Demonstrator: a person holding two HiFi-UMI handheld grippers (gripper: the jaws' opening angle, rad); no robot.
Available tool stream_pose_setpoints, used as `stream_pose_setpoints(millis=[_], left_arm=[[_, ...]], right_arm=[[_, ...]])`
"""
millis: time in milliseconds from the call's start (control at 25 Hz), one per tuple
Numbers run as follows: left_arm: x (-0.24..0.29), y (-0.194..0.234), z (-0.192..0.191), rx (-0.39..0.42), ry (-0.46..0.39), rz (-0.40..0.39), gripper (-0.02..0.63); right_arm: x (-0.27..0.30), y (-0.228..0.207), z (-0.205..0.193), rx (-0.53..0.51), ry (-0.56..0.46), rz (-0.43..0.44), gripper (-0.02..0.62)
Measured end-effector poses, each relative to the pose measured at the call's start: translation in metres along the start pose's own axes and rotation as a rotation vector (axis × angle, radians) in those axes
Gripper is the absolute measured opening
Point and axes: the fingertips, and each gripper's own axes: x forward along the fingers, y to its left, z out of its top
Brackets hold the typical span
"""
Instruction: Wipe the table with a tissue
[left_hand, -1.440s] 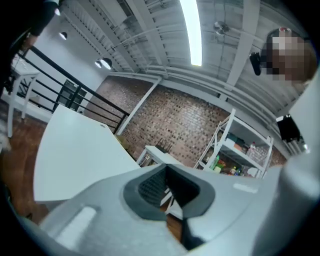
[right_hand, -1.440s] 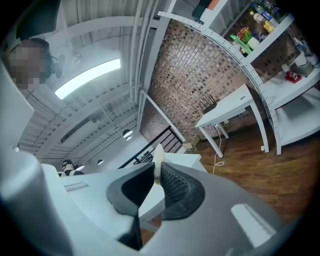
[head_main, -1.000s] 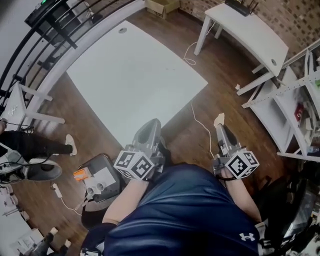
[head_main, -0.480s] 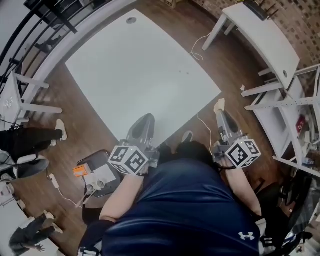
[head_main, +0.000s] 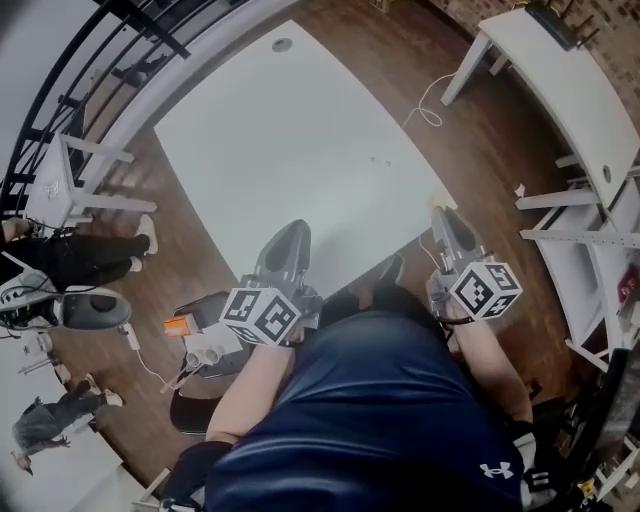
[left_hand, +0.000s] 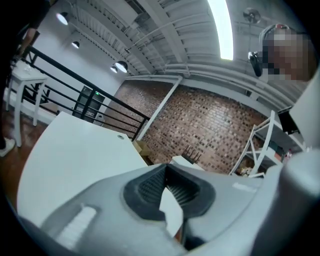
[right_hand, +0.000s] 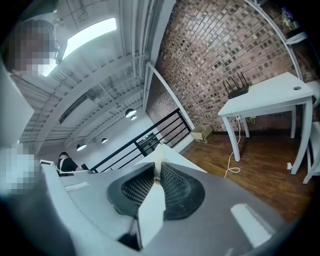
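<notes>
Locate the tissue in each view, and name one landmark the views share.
Head view: the tissue is at the tip of the right hand-held gripper, beside the right corner of the table.
Left gripper view: not in it.
Right gripper view: centre, pinched between the jaws.
Shared landmark: the table, seen in all three.

**Operator and hand-held grippers: appearance**

The person wears a dark navy short-sleeved shirt (head_main: 380, 420) of smooth, slightly glossy fabric, bearing a small white logo (head_main: 493, 470). The left gripper (head_main: 290, 232) and right gripper (head_main: 441, 215) have tapering grey shells. Each carries a white cube (left cube (head_main: 262, 316), right cube (head_main: 485, 290)) printed with black square markers. Black ribbed pads (left_hand: 150, 187) line the jaws.
</notes>
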Motion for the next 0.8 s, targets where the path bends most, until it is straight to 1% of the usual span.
stream_pose_setpoints(millis=[120, 280, 440, 520, 680, 800], left_arm=[[0.011, 0.003, -0.003, 0.046, 0.013, 0.056, 0.005], [0.019, 0.020, -0.012, 0.094, 0.041, 0.123, 0.006], [0.018, 0.045, -0.028, 0.066, 0.089, 0.146, 0.026], [0.021, 0.055, -0.036, 0.043, 0.115, 0.135, 0.040], [0.032, 0.069, -0.046, 0.005, 0.147, 0.101, 0.055], [0.038, 0.081, -0.052, -0.025, 0.166, 0.099, 0.061]], right_arm=[[0.016, -0.020, -0.002, -0.009, 0.041, 0.019, 0.044], [0.042, -0.049, -0.010, -0.060, 0.112, 0.012, 0.044], [0.070, -0.059, -0.027, -0.142, 0.193, -0.006, 0.044], [0.084, -0.062, -0.033, -0.183, 0.224, -0.025, 0.044], [0.109, -0.072, -0.040, -0.221, 0.269, -0.081, 0.044], [0.123, -0.088, -0.046, -0.281, 0.344, -0.124, 0.044]])
